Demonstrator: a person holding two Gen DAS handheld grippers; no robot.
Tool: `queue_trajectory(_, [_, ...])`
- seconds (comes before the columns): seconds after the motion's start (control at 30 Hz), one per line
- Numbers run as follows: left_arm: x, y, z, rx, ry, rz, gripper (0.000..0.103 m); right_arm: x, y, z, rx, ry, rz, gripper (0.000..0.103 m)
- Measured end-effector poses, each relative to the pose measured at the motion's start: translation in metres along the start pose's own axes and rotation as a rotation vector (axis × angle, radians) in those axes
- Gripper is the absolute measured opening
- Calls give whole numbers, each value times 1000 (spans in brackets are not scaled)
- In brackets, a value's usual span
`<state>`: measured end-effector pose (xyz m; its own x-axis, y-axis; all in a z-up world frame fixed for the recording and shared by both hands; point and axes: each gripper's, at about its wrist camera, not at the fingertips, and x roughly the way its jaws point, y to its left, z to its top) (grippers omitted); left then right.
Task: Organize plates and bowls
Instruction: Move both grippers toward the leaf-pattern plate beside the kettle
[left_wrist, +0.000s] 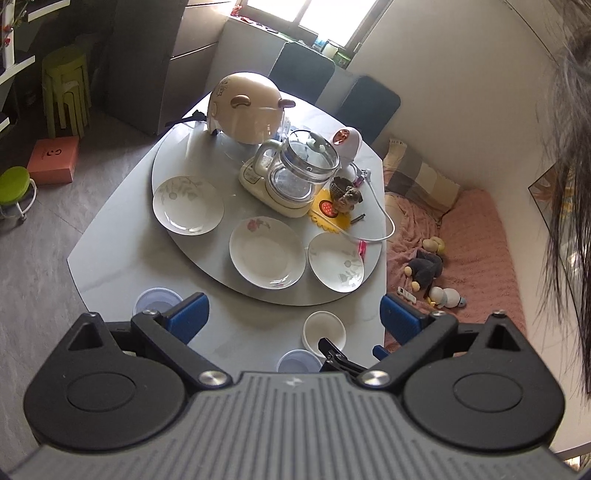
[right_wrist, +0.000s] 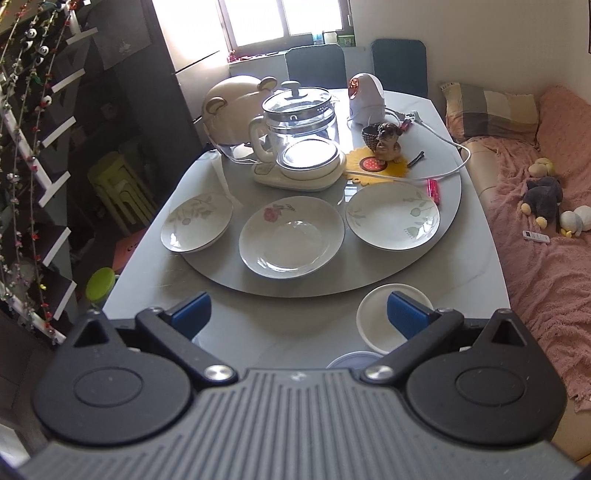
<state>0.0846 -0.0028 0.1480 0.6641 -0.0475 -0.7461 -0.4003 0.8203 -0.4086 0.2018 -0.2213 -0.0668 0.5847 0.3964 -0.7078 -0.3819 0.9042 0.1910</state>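
Both tools, left tool (left_wrist: 293, 312) and right tool (right_wrist: 297, 314), hung released above the grey desk (right_wrist: 229, 314), three white floral ceramic plates (right_wrist: 291, 236) untouched.

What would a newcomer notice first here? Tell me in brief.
Three plates lie in a row on the grey turntable: a leaf-pattern plate at left, a pink-flower plate in the middle, another leaf plate at right. Behind them stands a glass kettle beside a cream food cover. A white bowl sits on the table edge, under the open right gripper.
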Motion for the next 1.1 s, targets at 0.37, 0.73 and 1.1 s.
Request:
queue_trajectory(0.37, [37, 9, 13, -4, 34, 33, 101, 21, -5, 6, 13, 18, -19, 103])
queue_trajectory(0.73, [126, 53, 60, 60, 86, -26, 101, 34, -3, 18, 111, -36, -177, 103])
queue_trajectory(1.1, [240, 40, 80, 159, 199, -38, 102, 48, -17, 34, 249, -58, -249, 103])
